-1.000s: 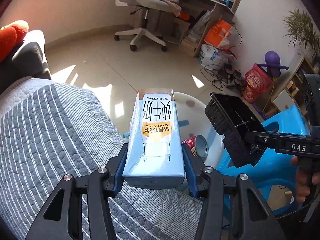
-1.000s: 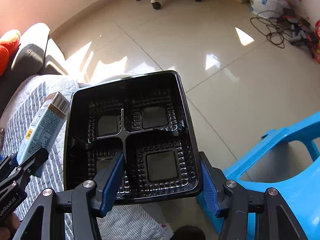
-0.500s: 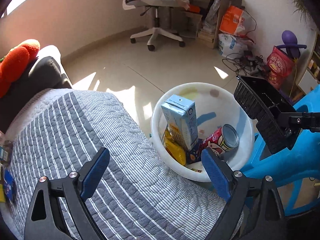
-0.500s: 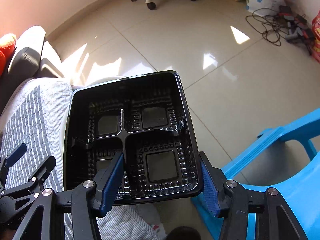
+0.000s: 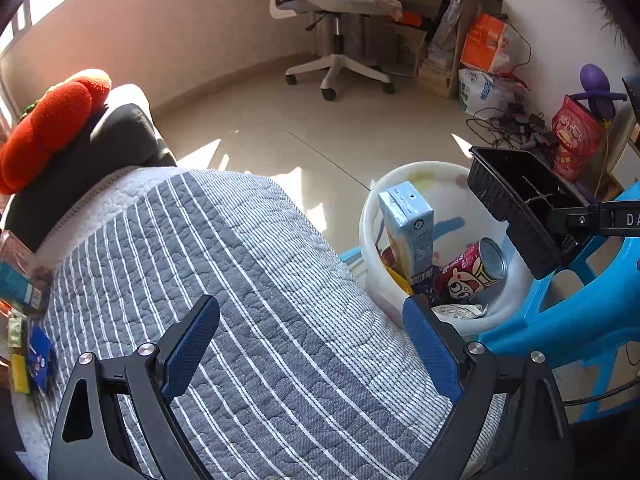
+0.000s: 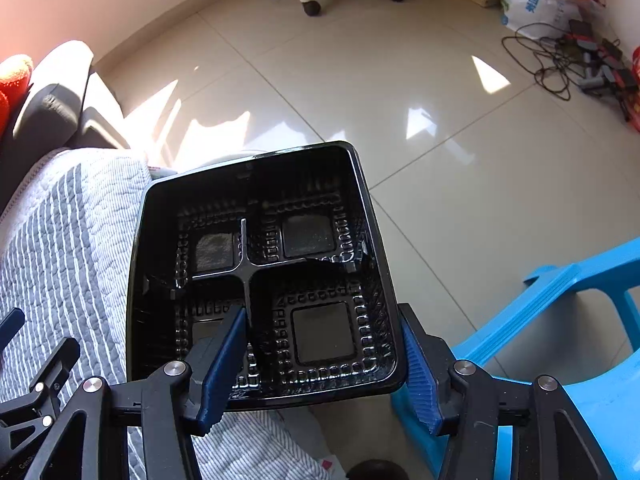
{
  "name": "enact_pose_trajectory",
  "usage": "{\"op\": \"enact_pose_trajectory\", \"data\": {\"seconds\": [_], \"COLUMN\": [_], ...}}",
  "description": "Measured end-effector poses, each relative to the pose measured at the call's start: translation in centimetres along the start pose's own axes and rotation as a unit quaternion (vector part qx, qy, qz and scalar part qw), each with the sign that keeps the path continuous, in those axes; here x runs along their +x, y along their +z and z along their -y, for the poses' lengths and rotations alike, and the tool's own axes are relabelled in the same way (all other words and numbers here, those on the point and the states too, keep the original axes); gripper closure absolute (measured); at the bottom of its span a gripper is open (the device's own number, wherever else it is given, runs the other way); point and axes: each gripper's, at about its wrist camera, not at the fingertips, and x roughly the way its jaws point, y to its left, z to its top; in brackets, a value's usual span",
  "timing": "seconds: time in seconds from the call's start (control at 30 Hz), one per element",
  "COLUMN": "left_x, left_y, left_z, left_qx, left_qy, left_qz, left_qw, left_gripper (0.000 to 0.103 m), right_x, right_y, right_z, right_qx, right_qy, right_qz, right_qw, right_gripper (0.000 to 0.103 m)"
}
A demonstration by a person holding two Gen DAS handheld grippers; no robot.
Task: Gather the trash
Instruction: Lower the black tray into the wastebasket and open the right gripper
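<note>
A white bin (image 5: 428, 176) stands on the floor beside the bed, holding a light-blue milk carton (image 5: 408, 228), a red can (image 5: 470, 270) and wrappers. My left gripper (image 5: 312, 340) is open and empty above the striped quilt (image 5: 224, 280), short of the bin. My right gripper (image 6: 320, 352) is shut on a black compartment food tray (image 6: 264, 276), one finger inside it and one outside its right wall. The tray also shows in the left wrist view (image 5: 520, 204), held above the bin's right rim. The bin is mostly hidden under the tray in the right wrist view.
A blue plastic stool (image 5: 568, 320) stands right of the bin. Small packets (image 5: 28, 344) lie at the quilt's left edge. A dark cushion with an orange plush (image 5: 60, 120) sits at the bed's far end. An office chair (image 5: 340, 20), bags and cables (image 5: 516, 128) lie beyond.
My left gripper opened and let go of the milk carton, which now stands in the bin. The left gripper drew back over the quilt. The right gripper still holds the black tray.
</note>
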Motion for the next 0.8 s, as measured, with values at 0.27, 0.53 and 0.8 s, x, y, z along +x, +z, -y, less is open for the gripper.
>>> {"op": "enact_pose_trajectory", "data": {"seconds": [0.27,0.53,0.8], "left_x": [-1.3,-3.1,-4.5], "left_y": [-0.7,-1.4,-2.4], "left_z": [-3.2,-6.8,-10.1], "left_qx": [-0.020,-0.047,-0.071], "left_qy": [0.012,0.023,0.040], "left_qz": [0.000,0.004,0.005], "left_qw": [0.9997,0.9986,0.9967], "left_gripper": [0.009,0.009,0.008], "right_x": [1.3,2.4,1.6], "right_y": [0.8,1.2,1.1], "right_z": [-2.1,-3.8,-5.9], "right_qx": [-0.004,-0.006,-0.019], "right_qy": [-0.012,-0.012,-0.009], "right_qz": [-0.003,-0.009,0.003], "right_qw": [1.000,1.000,1.000], "right_gripper": [0.039,0.034,0.015]}}
